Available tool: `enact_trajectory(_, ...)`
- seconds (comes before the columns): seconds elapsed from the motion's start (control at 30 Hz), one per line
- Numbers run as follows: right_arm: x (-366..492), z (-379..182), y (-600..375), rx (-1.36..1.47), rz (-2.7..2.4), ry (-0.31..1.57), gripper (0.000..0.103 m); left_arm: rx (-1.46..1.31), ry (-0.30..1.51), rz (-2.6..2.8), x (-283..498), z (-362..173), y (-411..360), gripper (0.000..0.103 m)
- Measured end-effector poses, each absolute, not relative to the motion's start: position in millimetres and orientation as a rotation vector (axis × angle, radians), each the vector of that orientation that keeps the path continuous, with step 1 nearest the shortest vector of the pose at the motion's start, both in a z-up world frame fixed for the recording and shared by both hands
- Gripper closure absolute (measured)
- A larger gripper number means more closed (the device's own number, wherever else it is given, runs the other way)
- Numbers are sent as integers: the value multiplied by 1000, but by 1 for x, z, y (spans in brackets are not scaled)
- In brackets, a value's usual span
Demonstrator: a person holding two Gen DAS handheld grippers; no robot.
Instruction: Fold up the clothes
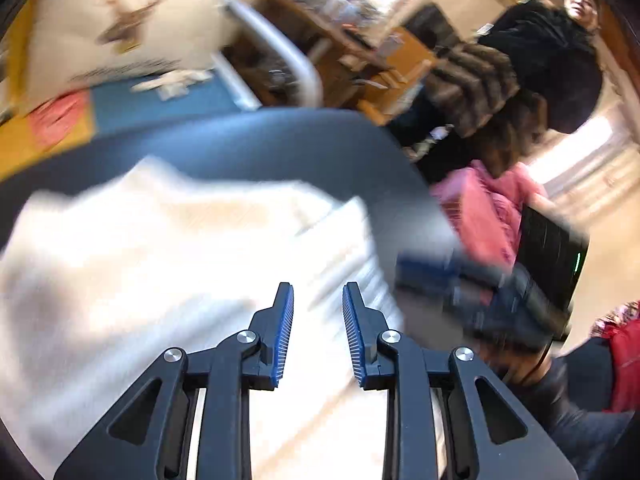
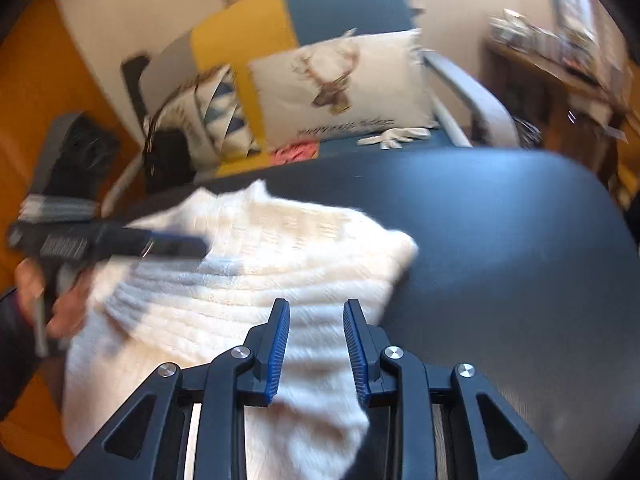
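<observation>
Left gripper (image 1: 318, 292) and right gripper (image 2: 316, 308) both hover with jaws apart, gripping nothing, above the cream knitted sweater (image 2: 256, 264); it lies bunched at the dark table's (image 2: 500, 232) nine-o'clock side; bare tabletop spreads toward three o'clock.

Sweater (image 2: 256, 280) is lying on the table (image 2: 500, 232), toward its left & near edge. Sofa (image 2: 344, 12) is standing behind the table, w/ deer cushion (image 2: 340, 84) sitting on it. Cluttered desk (image 2: 560, 76) is standing behind the table's right end.
</observation>
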State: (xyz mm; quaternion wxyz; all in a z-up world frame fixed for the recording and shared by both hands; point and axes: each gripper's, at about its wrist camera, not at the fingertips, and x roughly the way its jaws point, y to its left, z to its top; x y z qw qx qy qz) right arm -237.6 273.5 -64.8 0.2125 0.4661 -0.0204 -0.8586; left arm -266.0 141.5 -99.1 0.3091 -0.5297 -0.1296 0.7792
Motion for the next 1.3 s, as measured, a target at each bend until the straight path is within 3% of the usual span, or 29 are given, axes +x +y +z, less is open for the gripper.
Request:
enact_trajectory(0.13,-271,-102,253,1561,-2381,133,74,-1537,-432,2184,-239,-122,85,76)
enact_trajectory(0.33,-244,-55,241,1419,-2380,-16,74,-1398,-878,2336,-198,-90,-41,76)
enact_trajectory(0.43,-220,-49,209,1371,-2331,121,74,-1415,-984,2424,-177,-89,-95,71)
enact_trajectory(0.57,-223,-82,184,1478,-2297,210,74,-1497,-1064,2405,-167,-110,-123,71)
enact_trajectory(0.8,-232,-89,190,1567,-2324,90,76,-1609,-921,2411,-169,-124,-97,65)
enact_trajectory(0.87,-233,-92,187,1582,-2339,149,76,-1636,-782,2540,-169,-114,-92,98)
enact_trajectory(0.93,-236,-96,188,1586,-2349,156,77,-1628,-771,2626,-166,-109,-98,101)
enact_trajectory(1.07,-241,-86,197,1595,-2344,57,76,-1619,-929,2688,-153,-99,-125,100)
enact_trajectory(1.2,-231,-60,224,1514,-2419,-83,76,-1367,-988,2619,-131,-71,-114,86)
enact_trajectory(1.23,-227,-55,231,1501,-2434,-105,76,-1347,-949,2603,-129,-68,-104,79)
enact_trajectory(1.3,-219,-52,243,1500,-2438,-122,76,-1371,-808,2569,-128,-72,-73,76)
